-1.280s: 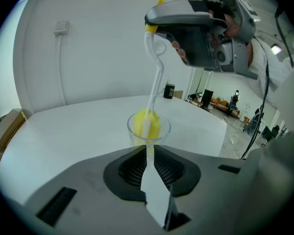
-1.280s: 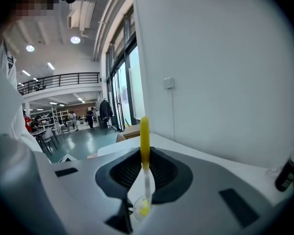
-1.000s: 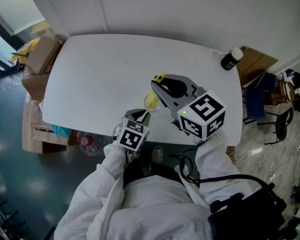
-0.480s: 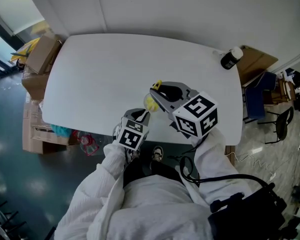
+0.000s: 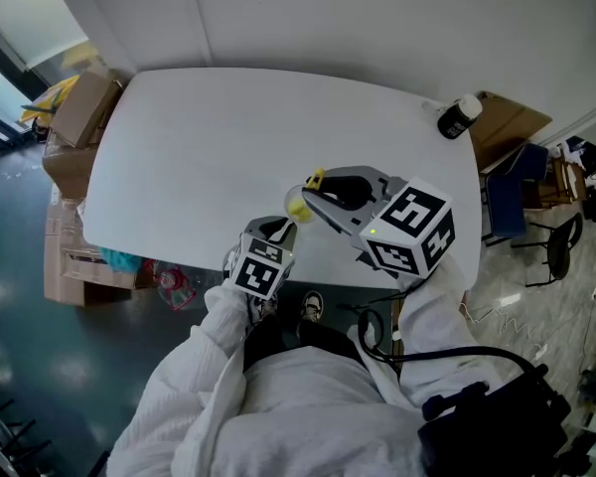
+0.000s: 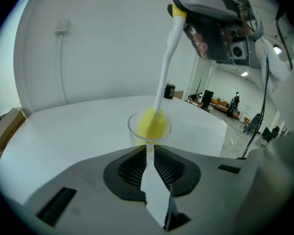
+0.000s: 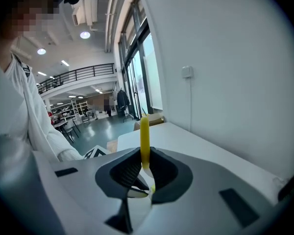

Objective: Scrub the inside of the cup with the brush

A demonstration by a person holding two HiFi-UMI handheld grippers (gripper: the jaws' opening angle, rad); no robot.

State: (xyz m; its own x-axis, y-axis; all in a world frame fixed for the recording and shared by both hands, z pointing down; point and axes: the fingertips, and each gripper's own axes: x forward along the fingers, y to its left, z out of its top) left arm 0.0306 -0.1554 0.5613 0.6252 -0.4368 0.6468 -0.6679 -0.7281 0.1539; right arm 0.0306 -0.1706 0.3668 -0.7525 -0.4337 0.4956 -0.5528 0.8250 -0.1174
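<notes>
Pinching the cup (image 6: 149, 131) by what seems its near wall, our left gripper (image 6: 148, 153) holds it near the white table (image 5: 199, 137) edge; our right gripper (image 7: 143, 166) clamps the brush (image 6: 164, 72) handle. Its yellow head sits inside the cup.

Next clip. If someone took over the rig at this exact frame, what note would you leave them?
Left gripper: fingers shut on the near wall of the clear cup, by the white table's near edge.
Right gripper: shut on the yellow handle end of the brush, above the cup.
Done: the brush's yellow head is down inside the cup.
Left: scrub the inside walls and bottom, then lift the brush out; how clean the cup is cannot be told.
Black bottle at the table's far right corner is not involved.
</notes>
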